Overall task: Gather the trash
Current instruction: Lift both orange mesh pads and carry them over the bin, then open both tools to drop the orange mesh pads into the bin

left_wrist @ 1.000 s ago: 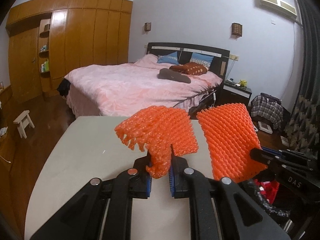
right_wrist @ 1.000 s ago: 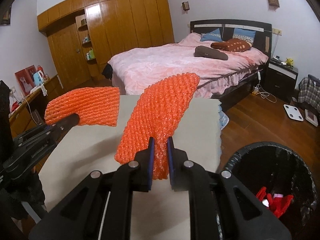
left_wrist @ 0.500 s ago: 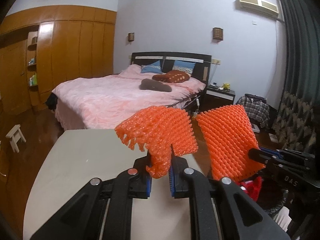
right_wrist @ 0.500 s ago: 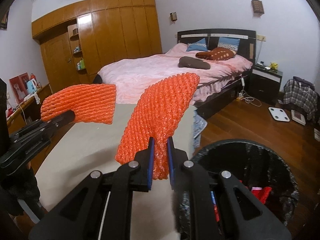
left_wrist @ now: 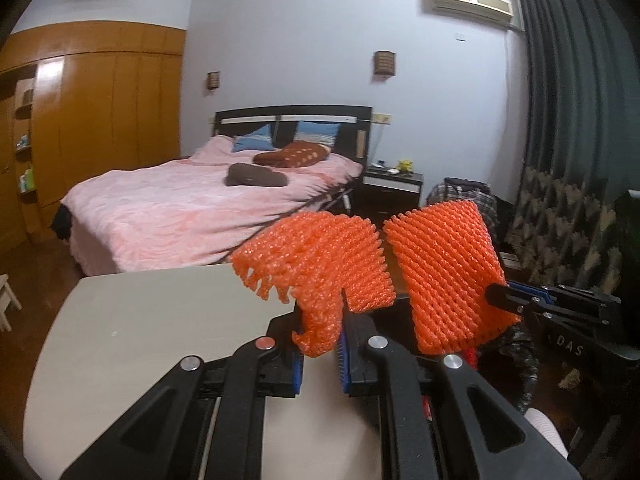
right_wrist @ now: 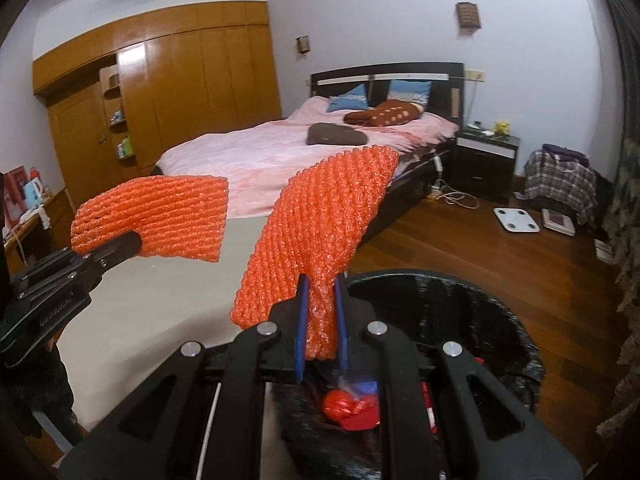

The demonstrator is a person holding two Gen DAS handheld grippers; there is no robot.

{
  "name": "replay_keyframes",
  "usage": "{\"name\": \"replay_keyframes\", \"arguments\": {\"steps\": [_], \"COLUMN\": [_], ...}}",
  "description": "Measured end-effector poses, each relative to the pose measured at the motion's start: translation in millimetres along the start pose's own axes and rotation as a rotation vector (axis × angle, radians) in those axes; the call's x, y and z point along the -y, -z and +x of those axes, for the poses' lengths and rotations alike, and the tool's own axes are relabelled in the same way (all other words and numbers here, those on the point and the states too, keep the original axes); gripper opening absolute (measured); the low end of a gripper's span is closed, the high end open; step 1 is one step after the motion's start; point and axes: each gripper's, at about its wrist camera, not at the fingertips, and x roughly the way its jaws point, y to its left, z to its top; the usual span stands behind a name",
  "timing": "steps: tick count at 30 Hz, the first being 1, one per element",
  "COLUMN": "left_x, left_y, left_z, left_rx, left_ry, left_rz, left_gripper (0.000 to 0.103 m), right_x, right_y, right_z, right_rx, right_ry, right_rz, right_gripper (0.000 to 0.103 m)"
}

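Each gripper grips an orange foam fruit net. My left gripper (left_wrist: 320,354) is shut on one orange net (left_wrist: 320,268) above the right edge of the beige table (left_wrist: 152,320); from the right wrist view that gripper (right_wrist: 132,245) and its net (right_wrist: 160,216) sit at the left. My right gripper (right_wrist: 320,322) is shut on the other orange net (right_wrist: 324,224), held over the rim of the black-lined trash bin (right_wrist: 480,312). Red and blue trash (right_wrist: 352,408) lies inside the bin. From the left wrist view the right gripper (left_wrist: 496,294) and its net (left_wrist: 444,272) show at the right.
A pink bed (right_wrist: 280,156) stands beyond the table, with a dark nightstand (right_wrist: 486,156) beside it. On the wooden floor (right_wrist: 480,248) lie a white scale (right_wrist: 516,220) and cables. A wooden wardrobe (right_wrist: 180,80) fills the left wall. A dark curtain (left_wrist: 568,100) hangs at the right.
Both grippers have swung right with their nets, from over the table to its right edge. The bin has come in under the right gripper and fills more of its view.
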Motion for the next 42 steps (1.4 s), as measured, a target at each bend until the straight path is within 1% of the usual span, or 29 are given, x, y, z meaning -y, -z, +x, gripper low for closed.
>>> {"name": "replay_keyframes", "arguments": {"steps": [7,15,22,30,34,42], "left_x": [33.4,64.8,90.5,105.5,111.3,122.1], "left_y": [0.4,1.3,8.1,16.0,21.0,22.9], "left_z": [18.7,40.4,66.7,94.4,112.2,137.7], "left_rx": [-0.02,-0.044,-0.074,-0.121,-0.159,-0.2], "left_ry": [0.078,0.127,0.166,0.204,0.216,0.223], "left_rz": [0.032,0.06,0.09,0.105,0.111,0.125], "left_gripper": [0.013,0.013,0.013,0.013,0.013,0.013], "right_x": [32.3,64.4,82.6,111.2,118.2,130.1], "right_y": [9.8,27.0,36.8,47.9,51.0,58.2], "right_z": [-9.9,-14.7,-12.8,2.6,10.8,32.0], "right_rx": [-0.004,-0.03,-0.048,-0.092,-0.114,-0.159], "right_ry": [0.065,0.131,0.173,0.2,0.205,0.206], "right_rz": [0.037,0.074,0.089,0.124,0.139,0.15], "right_gripper": [0.012,0.012,0.012,0.012,0.012,0.012]}}
